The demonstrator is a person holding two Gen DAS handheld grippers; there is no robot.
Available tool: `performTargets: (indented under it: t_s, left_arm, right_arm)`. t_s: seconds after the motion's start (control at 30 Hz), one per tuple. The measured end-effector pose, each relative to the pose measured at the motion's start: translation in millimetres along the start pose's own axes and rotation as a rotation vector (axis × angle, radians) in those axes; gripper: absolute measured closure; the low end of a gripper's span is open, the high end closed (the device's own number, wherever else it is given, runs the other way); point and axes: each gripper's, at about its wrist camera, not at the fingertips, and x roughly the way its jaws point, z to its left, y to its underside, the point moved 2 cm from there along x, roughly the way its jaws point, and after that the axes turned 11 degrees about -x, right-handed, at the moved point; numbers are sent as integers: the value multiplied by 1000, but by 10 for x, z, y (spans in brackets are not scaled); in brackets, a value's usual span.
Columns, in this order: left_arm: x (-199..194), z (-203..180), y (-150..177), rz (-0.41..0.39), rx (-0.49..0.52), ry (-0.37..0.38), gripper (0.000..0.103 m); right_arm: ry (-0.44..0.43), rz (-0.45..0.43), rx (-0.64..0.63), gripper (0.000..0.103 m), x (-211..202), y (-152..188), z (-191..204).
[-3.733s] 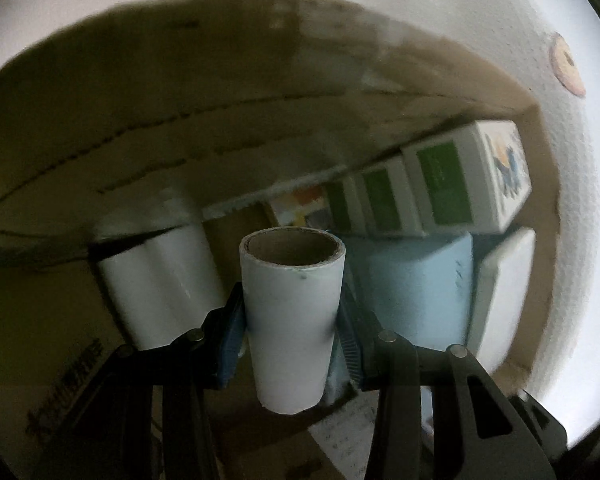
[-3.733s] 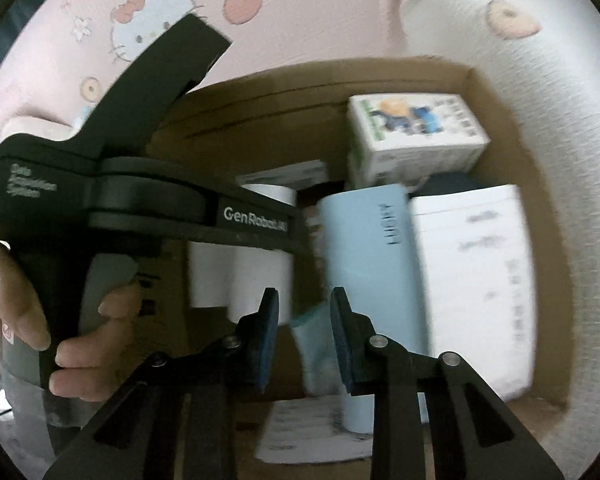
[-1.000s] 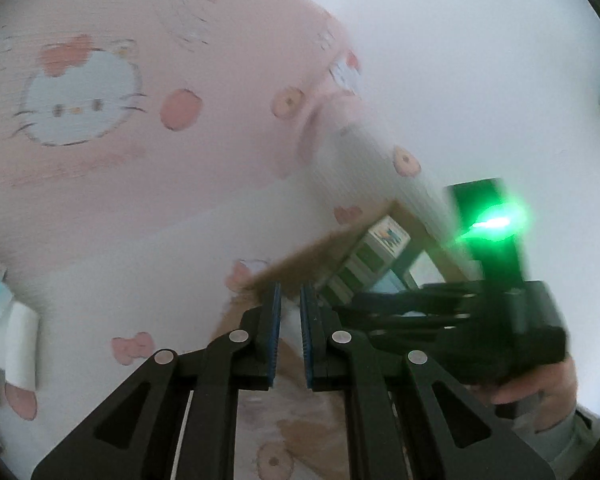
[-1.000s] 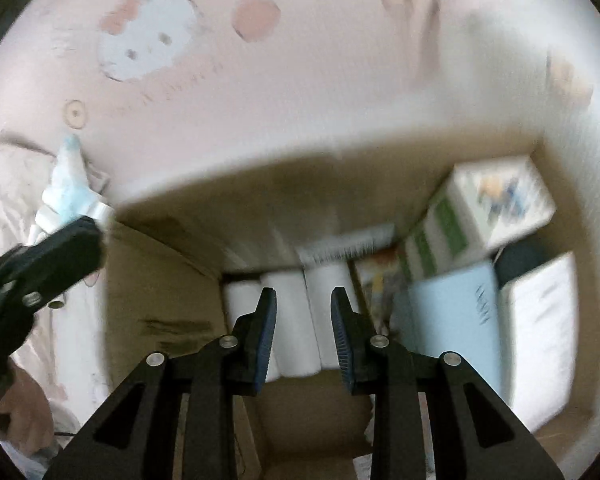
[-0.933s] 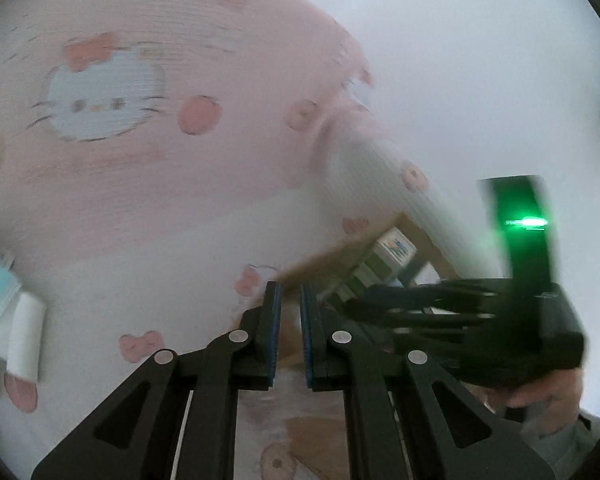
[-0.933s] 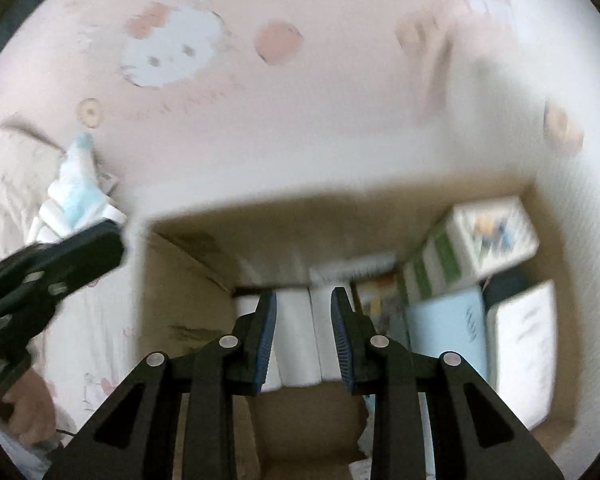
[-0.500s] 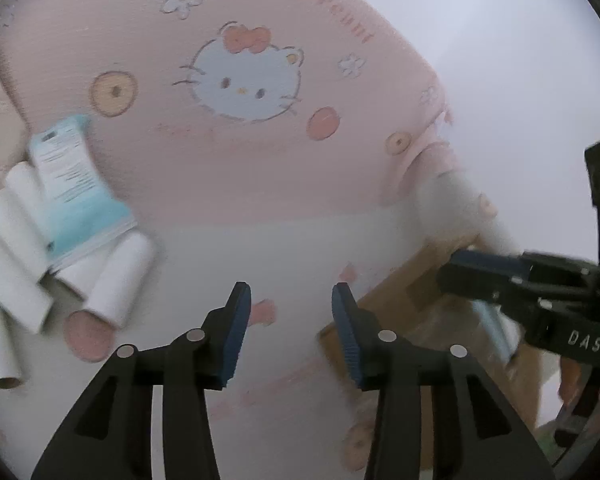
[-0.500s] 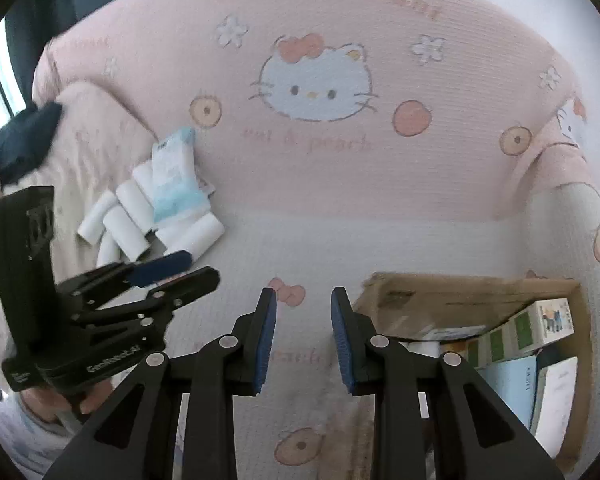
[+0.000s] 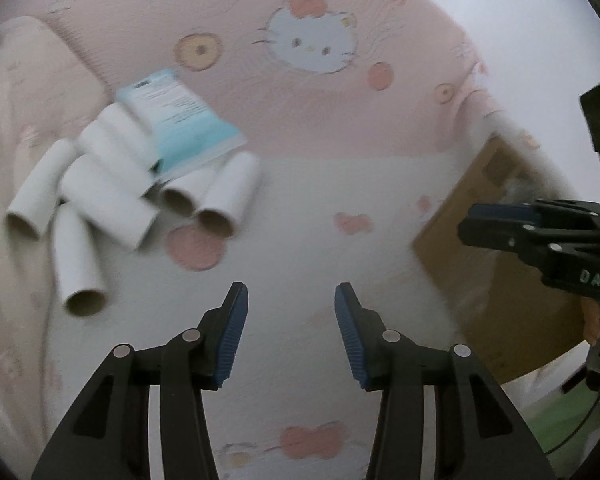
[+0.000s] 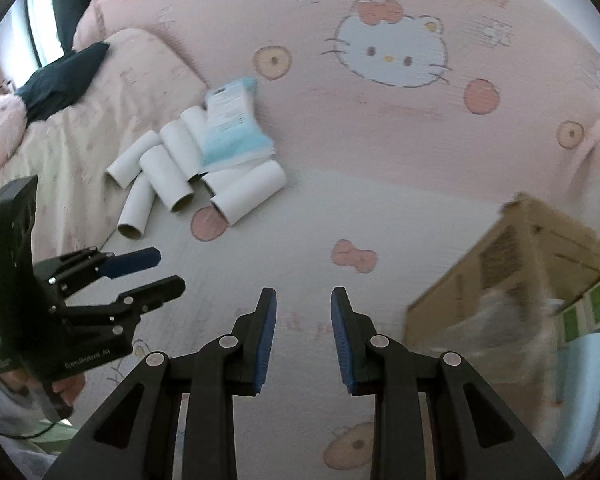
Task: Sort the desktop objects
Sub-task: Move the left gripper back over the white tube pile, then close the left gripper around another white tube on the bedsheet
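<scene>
My left gripper has come away from the cardboard box with nothing in it: a few seconds back it held a cardboard tube over the box, a second ago its jaws were nearly closed on air, and now they stand wide apart, pointed at the bedspread. I read that as one tube delivered and the next pick starting. The right gripper has swung off the box as well; its jaws are moderately apart and hold nothing.

The remaining cardboard tubes lie in a loose heap at the left of the left wrist frame, upper left in the right wrist view, with a pale blue packet resting across the top of several. The box sits at the right edge of both frames, well apart from the heap. The tube nearest the heap's right side looks free of the packet, so I would take that one next; the picture is blurred, though.
</scene>
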Motion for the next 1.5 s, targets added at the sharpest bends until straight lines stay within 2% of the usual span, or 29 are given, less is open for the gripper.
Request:
performTargets:
  t_s: [0.17,0.27,0.37,0.5,0.6,0.73,0.8,0.9,1.0,1.1,1.17,1.33,1.4,1.5]
  left_arm:
    - [-74,302,25,-17,-36,-97,54]
    - [-146,452,30,-35,-42,-145,54]
    - [-203,590,37,-43,-33,-195,52]
    - [-199,755,20,-41,-53,-240,46]
    - [-168,885,-25,-28,-109,-257,46]
    - [-113,1069,-116,25,-213,-189,44]
    - [-109,1115,-163,13,-228,-197,43]
    - [-82,1135,-215,1,-223,-221,42]
    - [-13,1154,-281,4,-201,-279,41]
    - [4,1216,-358,-1,-227,-286,41]
    - [5,1278,-413,0,-270,-263,41]
    - [-11,1577,-444,8,-464,-195,41]
    - [-1,1738,-426,7,-586,-153,41]
    - [16,1859,-409,-8,-697,-99,41]
  right_arm:
    - [-66,-85,-22,62,294,46,335]
    - [-141,-141,-41,59,459,40,563]
    - [-164,-153,-73,50,640,-15,762]
    - [-230,-199,-109,45,812,-121,973]
    - [-223,-210,-170,43,903,-202,1119]
    - [-229,-215,-292,40,991,-254,1240]
    - [-233,-201,-312,38,1051,-280,1275]
    - [-259,-183,-265,35,1167,-305,1298]
    - [-241,-165,-177,33,1328,-326,1318]
    - [-256,-141,-117,33,1447,-367,1335]
    - [-277,-138,-89,33,1489,-405,1332]
    - [-273,-166,-135,32,1519,-485,1364]
    - [-299,-152,-149,32,1540,-483,1388]
    - [-328,-136,-129,32,1567,-452,1406]
